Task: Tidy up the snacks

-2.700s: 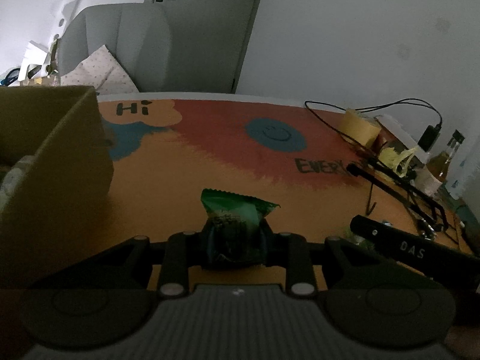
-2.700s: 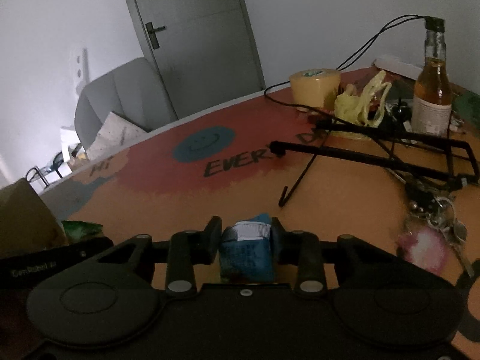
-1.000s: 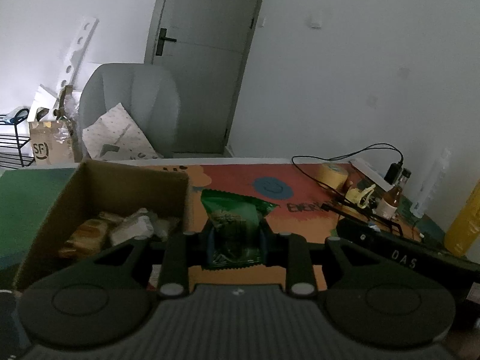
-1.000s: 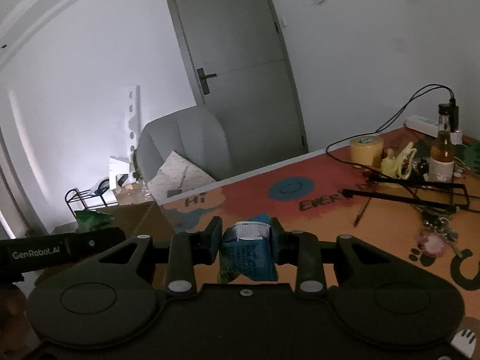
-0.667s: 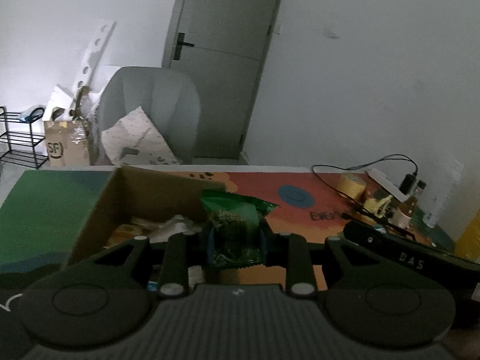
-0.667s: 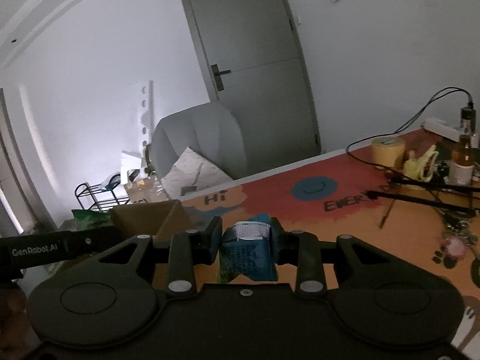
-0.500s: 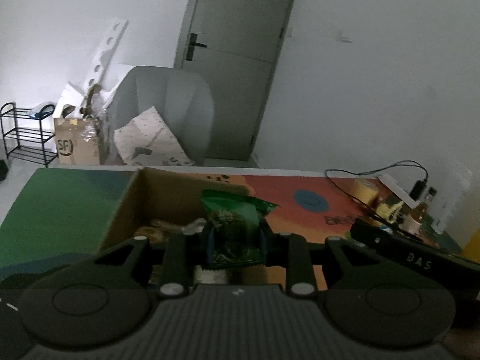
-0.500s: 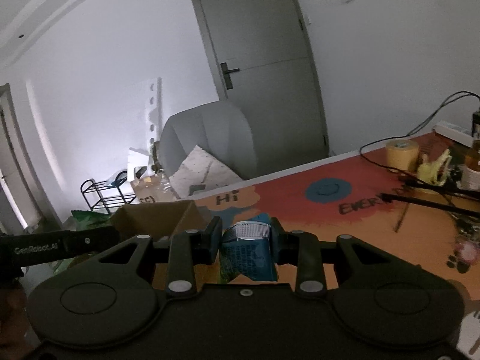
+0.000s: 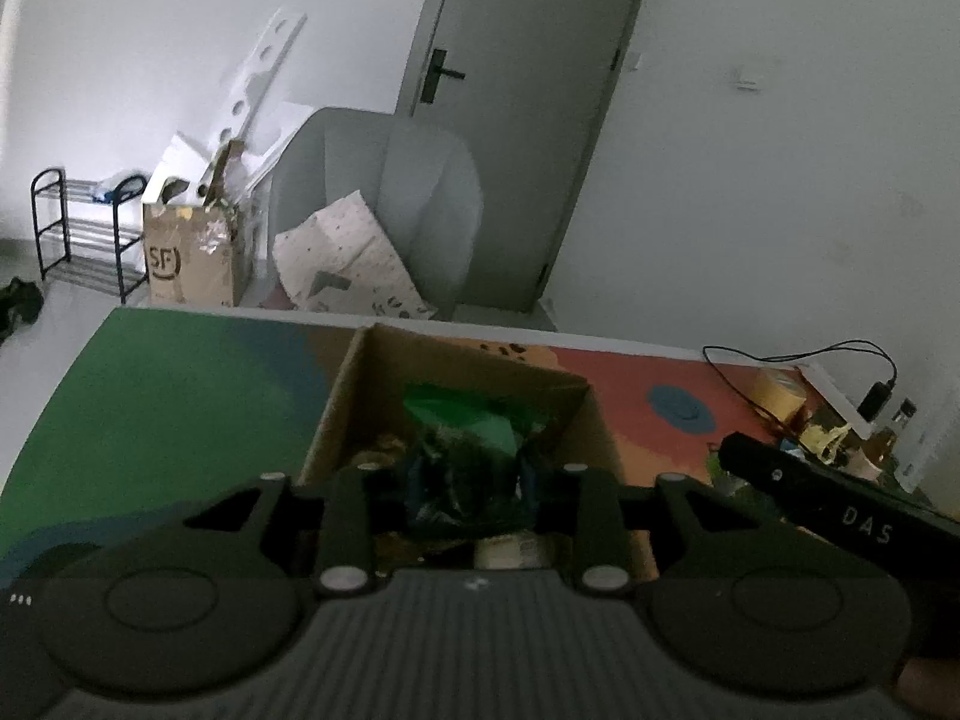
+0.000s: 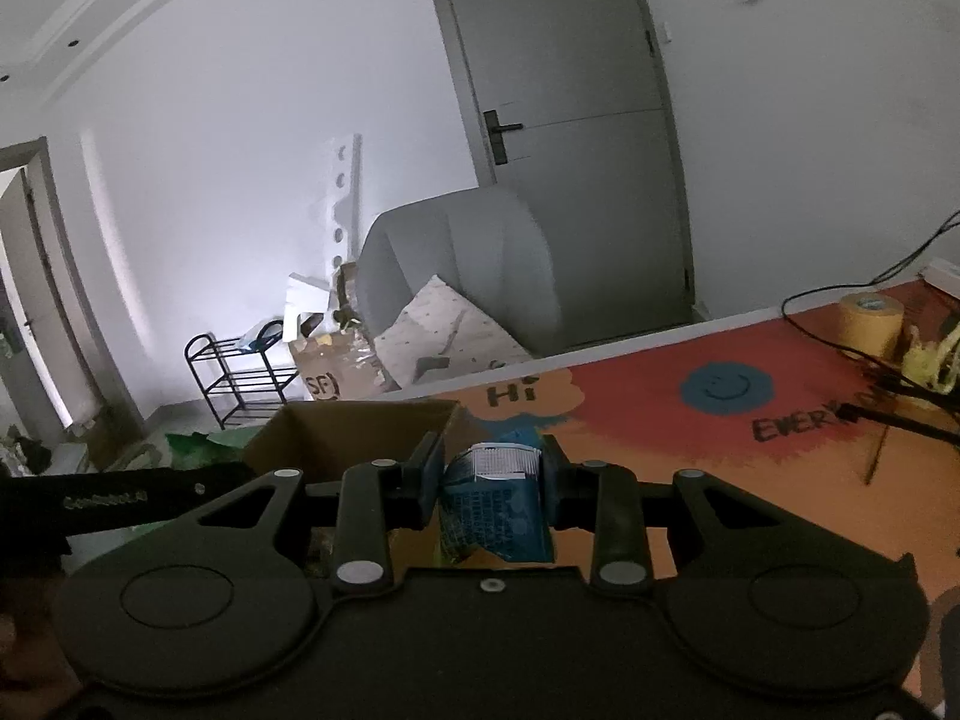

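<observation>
My left gripper is shut on a green snack packet and holds it above the open cardboard box, which has other snacks inside. My right gripper is shut on a blue snack packet and hangs over the table just right of the same box. The left gripper's body shows at the left edge of the right wrist view, over the box.
The table mat is orange, red and green. A tape roll, cables, a black stand and a bottle sit at the right end. A grey chair and a floor box stand behind the table.
Both grippers have risen from the table and moved left toward the box with their packets. The left gripper now hangs over the box's opening.
</observation>
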`<state>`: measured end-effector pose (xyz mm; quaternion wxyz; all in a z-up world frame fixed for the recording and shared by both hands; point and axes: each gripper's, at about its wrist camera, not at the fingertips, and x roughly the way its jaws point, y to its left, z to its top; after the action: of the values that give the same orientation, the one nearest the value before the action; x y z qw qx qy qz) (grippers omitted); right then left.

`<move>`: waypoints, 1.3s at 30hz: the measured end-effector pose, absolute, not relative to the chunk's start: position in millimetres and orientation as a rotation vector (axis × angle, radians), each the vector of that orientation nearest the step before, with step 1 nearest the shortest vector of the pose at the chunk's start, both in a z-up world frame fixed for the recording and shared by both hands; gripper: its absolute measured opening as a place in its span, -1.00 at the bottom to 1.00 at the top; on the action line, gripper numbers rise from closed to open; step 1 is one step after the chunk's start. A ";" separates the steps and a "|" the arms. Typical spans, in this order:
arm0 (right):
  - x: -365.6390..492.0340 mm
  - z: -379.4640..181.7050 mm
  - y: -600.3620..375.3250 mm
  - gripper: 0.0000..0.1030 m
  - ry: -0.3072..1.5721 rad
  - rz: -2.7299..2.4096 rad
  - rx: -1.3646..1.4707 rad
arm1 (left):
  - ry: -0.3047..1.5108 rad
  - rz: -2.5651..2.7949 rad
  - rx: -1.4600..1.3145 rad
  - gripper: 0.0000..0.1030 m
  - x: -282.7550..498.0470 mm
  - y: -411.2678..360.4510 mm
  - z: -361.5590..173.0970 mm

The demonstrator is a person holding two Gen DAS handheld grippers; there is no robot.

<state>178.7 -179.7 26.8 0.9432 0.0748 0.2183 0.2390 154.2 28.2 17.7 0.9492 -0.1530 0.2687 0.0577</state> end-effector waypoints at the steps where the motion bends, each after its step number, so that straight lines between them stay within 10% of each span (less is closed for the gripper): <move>1: 179.1 27.1 -177.9 -0.39 0.446 0.491 0.150 | 0.549 0.117 -0.326 -0.24 155.7 28.6 17.2; 5: 178.5 30.2 -164.4 -0.39 0.446 0.512 0.136 | 0.518 0.135 -0.353 0.26 148.7 40.2 19.3; 18: 176.5 40.9 -138.8 -0.37 0.452 0.581 0.140 | 0.508 0.163 -0.343 0.45 135.5 53.3 26.3; 39: 155.7 35.9 -174.1 0.67 0.473 0.474 0.208 | 0.529 0.169 -0.295 0.90 124.0 41.7 25.3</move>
<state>155.7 -174.1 35.9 0.9393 0.1018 0.2315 0.2320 124.0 41.7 25.3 0.9510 -0.1452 0.2599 0.0829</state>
